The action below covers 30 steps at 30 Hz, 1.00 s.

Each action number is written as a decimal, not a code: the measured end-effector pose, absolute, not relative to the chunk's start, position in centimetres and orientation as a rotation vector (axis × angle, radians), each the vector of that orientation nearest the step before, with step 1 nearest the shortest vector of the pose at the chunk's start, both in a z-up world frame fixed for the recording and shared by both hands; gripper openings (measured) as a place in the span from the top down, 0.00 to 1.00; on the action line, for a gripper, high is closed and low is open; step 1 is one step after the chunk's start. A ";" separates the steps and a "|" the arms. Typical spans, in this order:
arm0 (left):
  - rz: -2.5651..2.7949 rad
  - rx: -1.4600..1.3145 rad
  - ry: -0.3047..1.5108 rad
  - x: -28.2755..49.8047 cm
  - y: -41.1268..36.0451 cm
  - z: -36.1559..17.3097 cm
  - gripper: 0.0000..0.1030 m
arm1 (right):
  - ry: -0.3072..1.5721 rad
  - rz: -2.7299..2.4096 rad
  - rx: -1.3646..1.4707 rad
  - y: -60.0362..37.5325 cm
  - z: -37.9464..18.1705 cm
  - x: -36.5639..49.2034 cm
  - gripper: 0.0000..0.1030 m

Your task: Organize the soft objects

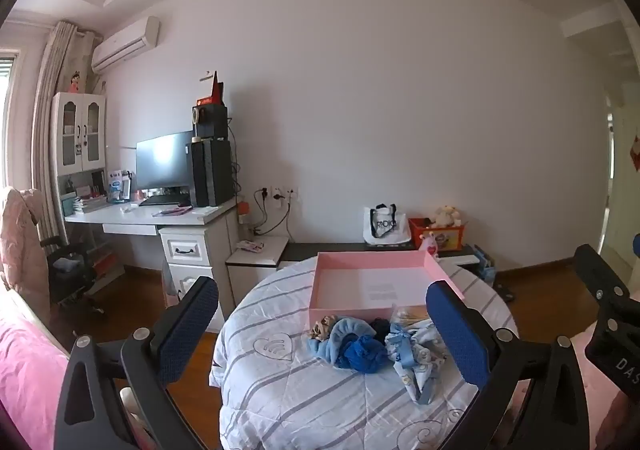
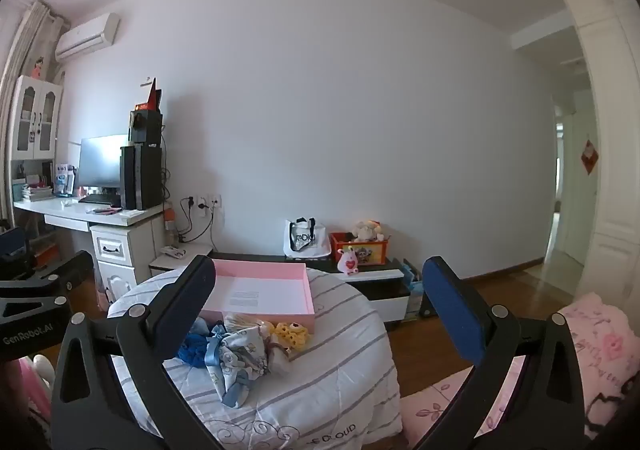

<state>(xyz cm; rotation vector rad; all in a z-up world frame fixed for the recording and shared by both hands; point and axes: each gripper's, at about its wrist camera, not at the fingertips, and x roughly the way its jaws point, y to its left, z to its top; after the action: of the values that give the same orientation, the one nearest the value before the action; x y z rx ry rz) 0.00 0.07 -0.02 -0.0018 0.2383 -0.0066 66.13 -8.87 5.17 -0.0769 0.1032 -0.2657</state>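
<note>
Quilt (image 1: 280, 390), white with grey stripes, folded into a rounded mound over the bed end, carrying everything. Pink box (image 1: 372, 282) open and shallow, set toward the far edge of the quilt, nothing inside but a pale printed sheet on its floor. Heap of soft things just before the box's near wall, touching it: light blue cloth (image 1: 340, 334) at the left, dark blue knit (image 1: 362, 354) in the middle, printed baby cloth with a blue ribbon (image 1: 416, 358) at the right trailing toward the near edge. Yellow knitted piece (image 2: 290, 332) at the right end of the heap, against the box wall, seen only from the right wrist camera. Small brown-beige piece (image 1: 322, 328) at the left end, too small to tell apart.

Left gripper (image 1: 322, 334) held above the near edge of the quilt, fingers (image 1: 188, 330) spread wide, heap framed between them, nothing pinched. Right gripper (image 2: 320, 318) likewise raised, fingers (image 2: 456, 314) spread wide and holding nothing, off toward the right edge of the quilt, over quilt and floor.

Desk (image 1: 160, 215) with monitor (image 1: 164, 159) by the far wall.
</note>
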 end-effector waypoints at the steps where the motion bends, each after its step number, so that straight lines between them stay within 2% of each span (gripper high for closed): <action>1: -0.006 0.001 0.238 0.0 0.1 0.0 0.00 | 0.106 -0.265 -0.079 -8.9 5.1 66.1 0.00; 30: -0.026 0.020 0.254 -0.1 -0.3 0.2 0.00 | 0.107 -0.237 -0.073 -8.5 5.0 65.8 0.00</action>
<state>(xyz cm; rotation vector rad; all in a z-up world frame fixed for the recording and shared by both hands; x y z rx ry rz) -0.10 -0.27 0.17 0.0204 0.2536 -0.0256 65.82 -8.53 5.00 -0.0728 0.1067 -0.2374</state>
